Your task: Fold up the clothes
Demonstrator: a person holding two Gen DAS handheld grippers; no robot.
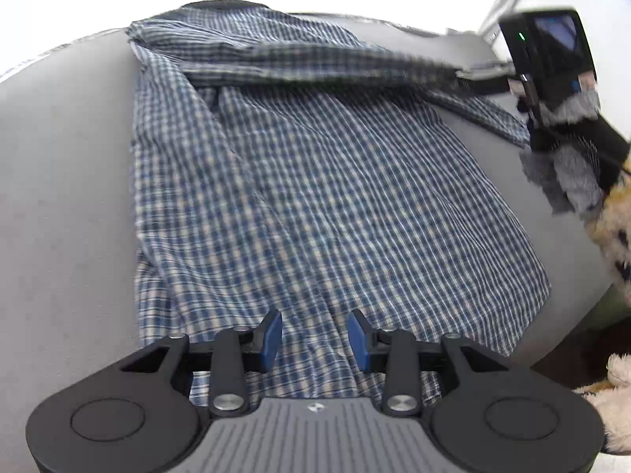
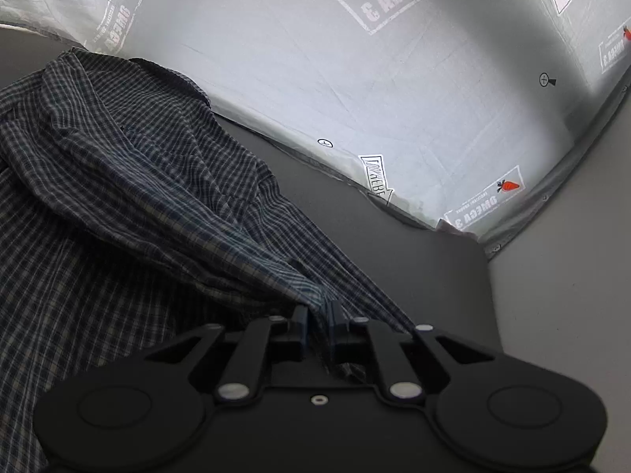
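Two grippers over a checked shirt (image 1: 315, 181) on a grey table (image 1: 67, 181), left gripper (image 1: 314, 335) jaws apart above the hem, right gripper (image 2: 317, 317) clamped on a bunched sleeve (image 2: 252, 260).

Shirt (image 1: 315, 181): blue-and-white check. Table (image 1: 67, 181): plain grey. Far sheet (image 2: 394, 90): white, grey lettering, orange carrots. Left pads (image 1: 272, 335): blue.

A flat dark grey table surface (image 2: 414, 244) borders a white sheet (image 2: 315, 59) printed with carrots, arrows and reversed "OMEGA 3" stamps, brightly lit in the left wrist view and crossed by broad soft shadows in the right.
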